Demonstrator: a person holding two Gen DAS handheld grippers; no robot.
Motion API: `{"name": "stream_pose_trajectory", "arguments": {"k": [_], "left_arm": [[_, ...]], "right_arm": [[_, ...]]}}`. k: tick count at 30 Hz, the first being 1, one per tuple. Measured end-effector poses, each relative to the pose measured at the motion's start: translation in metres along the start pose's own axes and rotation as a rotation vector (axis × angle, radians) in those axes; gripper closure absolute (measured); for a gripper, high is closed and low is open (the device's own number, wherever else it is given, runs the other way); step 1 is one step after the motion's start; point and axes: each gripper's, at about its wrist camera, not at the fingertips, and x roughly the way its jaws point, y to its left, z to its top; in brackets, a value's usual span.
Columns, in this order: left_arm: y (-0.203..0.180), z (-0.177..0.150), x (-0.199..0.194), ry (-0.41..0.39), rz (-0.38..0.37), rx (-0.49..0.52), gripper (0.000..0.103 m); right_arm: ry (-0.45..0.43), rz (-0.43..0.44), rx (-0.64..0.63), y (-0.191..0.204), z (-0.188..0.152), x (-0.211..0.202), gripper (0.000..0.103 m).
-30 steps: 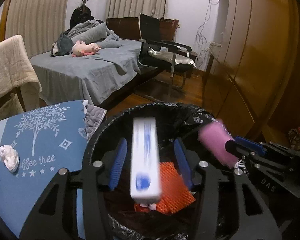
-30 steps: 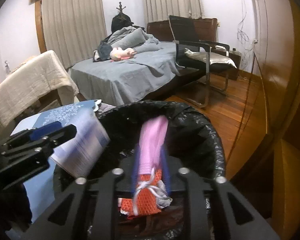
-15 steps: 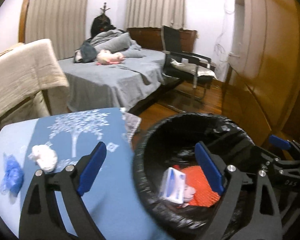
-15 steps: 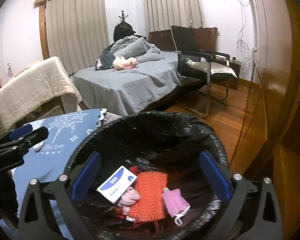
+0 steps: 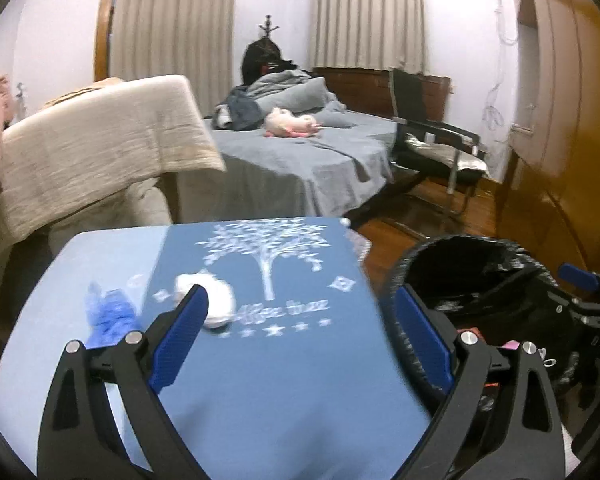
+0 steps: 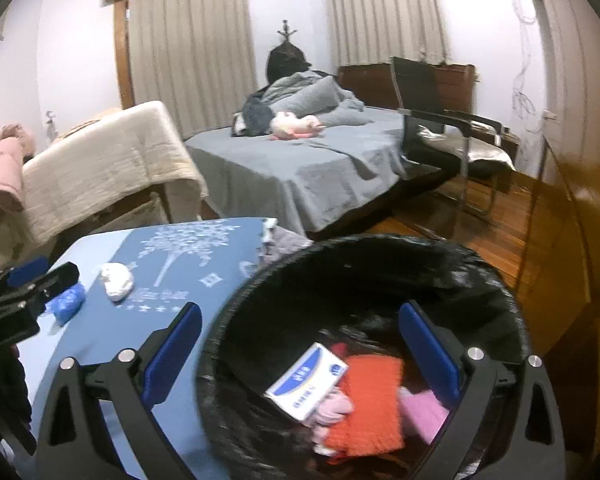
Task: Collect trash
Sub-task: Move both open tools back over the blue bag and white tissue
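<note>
Between drops and next pickup. Blue wad (image 5: 110, 314) near table's (image 5: 260, 380) left edge, white wad (image 5: 216, 300) just beside it toward the middle: both still to collect. Left gripper (image 5: 300, 336) wide open, empty, facing them. Right gripper (image 6: 300, 352) also agape, empty, over bin (image 6: 260, 300) off table's right edge; box (image 6: 308, 380), orange cloth (image 6: 372, 400) inside. Next: straddle a wad, close, carry to bin.

Right gripper (image 6: 300, 354) (jaws wide, empty) hangs over the black-lined bin (image 6: 380, 252)

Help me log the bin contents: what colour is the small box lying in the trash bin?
White with blue print; the box shows best in the right wrist view.
</note>
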Motion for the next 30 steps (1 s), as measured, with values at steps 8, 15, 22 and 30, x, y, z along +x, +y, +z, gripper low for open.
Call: {"name": "stream_pose_trajectory", "arguments": {"k": [8,15,22,30], "left_arm": [[0.049,-0.009,-0.008,0.0,0.095,-0.03,0.012],[0.098,-0.018,-0.009,0.014,0.19,-0.065,0.012],[0.14,-0.024,0.008,0.046,0.254,-0.105,0.012],[0.171,-0.029,0.049,0.113,0.279,-0.148,0.012]], "right_arm": [[0.001,0.076,-0.048,0.052,0.006,0.022,0.006],[0.015,0.136,-0.08,0.091,0.007,0.04,0.006],[0.028,0.175,-0.109,0.123,0.007,0.061,0.006],[0.045,0.203,-0.138,0.151,0.009,0.088,0.006]]}}
